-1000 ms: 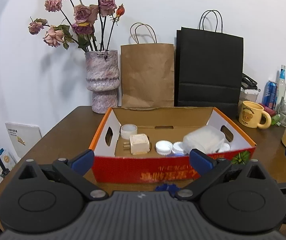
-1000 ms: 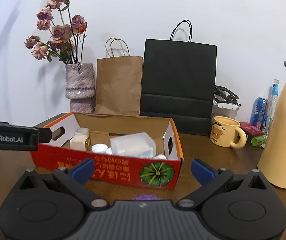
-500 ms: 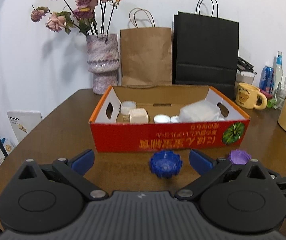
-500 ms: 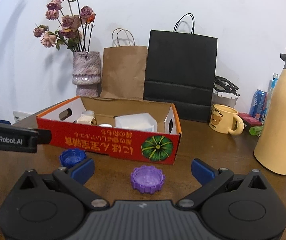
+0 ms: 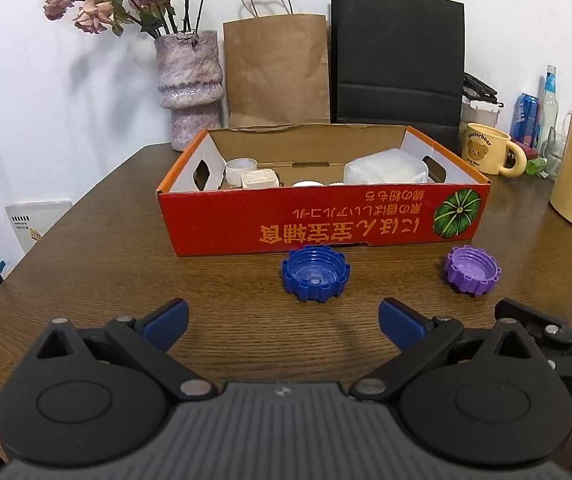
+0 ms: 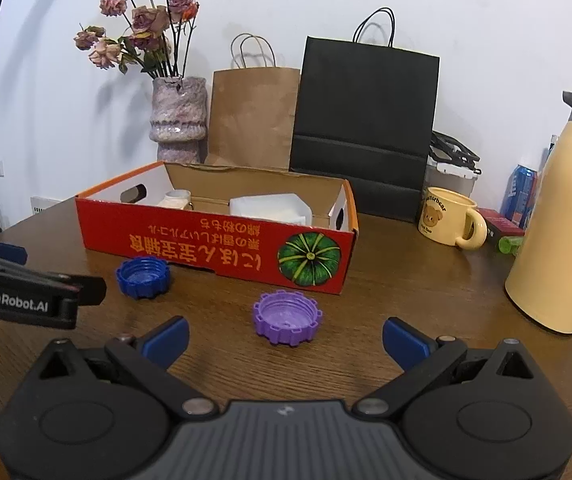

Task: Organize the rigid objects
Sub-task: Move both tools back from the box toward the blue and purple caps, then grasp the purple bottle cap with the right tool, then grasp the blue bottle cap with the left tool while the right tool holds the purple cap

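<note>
Both grippers have drawn back from the box over the last second; a second ago the red cardboard box (image 5: pixel 322 220) filled the lower view and the caps were all but hidden beneath the tools, and now both caps lie in plain sight on the wooden table (image 5: pixel 98 264). My left gripper (image 5: pixel 282 322) is spread wide with nothing between its blue pads, and the blue cap (image 5: pixel 315 273) sits straight ahead of it, slightly right of centre, open side up, just short of the box's front wall. My right gripper (image 6: pixel 284 338) is likewise spread and empty; the purple cap (image 6: pixel 288 317) lies directly ahead, close in, between the lines of its two fingers, also open side up. From the right view, the left tool shows at the far left edge with the blue cap just beyond its tip. Inside the box I can make out a white cap, a cream block and a translucent plastic container (image 5: pixel 386 168), so sorting is partly done. The pull-back reads to me as lining up for the last two loose pieces: each gripper has a cap ahead of it. The next move probably calls for lowering and closing across the ridged rim, then lifting over the box wall. The caps are low and light, so a shallow pinch could skid one along the table. Mug (image 6: pixel 448 220) and cream flask (image 6: pixel 558 216) stand well off to the right, clear of the path.
</note>
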Available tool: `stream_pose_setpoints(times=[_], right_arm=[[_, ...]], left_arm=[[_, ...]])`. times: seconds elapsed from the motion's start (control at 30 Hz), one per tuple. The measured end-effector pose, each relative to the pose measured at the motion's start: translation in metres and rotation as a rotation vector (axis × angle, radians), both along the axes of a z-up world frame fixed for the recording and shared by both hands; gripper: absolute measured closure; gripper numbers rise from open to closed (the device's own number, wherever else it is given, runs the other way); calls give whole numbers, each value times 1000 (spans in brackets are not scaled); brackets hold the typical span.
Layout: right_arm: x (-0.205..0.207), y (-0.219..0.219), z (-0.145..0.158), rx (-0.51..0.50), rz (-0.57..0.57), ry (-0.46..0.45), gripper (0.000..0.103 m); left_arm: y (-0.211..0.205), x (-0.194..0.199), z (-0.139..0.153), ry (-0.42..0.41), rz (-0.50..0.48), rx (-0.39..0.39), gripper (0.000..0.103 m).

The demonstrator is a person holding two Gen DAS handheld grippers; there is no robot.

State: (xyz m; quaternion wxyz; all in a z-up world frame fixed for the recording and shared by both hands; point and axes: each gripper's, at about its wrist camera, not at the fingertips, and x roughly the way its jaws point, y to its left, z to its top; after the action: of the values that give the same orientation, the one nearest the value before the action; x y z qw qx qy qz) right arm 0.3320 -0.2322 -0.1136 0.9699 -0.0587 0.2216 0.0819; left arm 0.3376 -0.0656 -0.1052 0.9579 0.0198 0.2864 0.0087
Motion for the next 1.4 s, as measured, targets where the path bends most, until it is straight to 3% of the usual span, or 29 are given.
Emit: stream_pose_setpoints(times=[0.6, 0.7, 0.77, 0.97, 1.4], right_arm=[[76, -5, -28, -9, 10, 143, 4], [84, -6, -29, 6, 14, 146, 15], [89, -5, -31, 22, 42, 167, 51], [82, 1, -27, 22, 84, 124, 51], [88, -9, -21, 52, 43, 70, 51]], left_arm=[[1, 27, -8, 39, 53, 13, 0], [0, 30, -8, 40, 56, 13, 0], [0, 32, -9, 42, 55, 12, 0], [-3, 40, -12, 51, 55, 14, 0], [-14, 69, -23, 86, 48, 5, 0]])
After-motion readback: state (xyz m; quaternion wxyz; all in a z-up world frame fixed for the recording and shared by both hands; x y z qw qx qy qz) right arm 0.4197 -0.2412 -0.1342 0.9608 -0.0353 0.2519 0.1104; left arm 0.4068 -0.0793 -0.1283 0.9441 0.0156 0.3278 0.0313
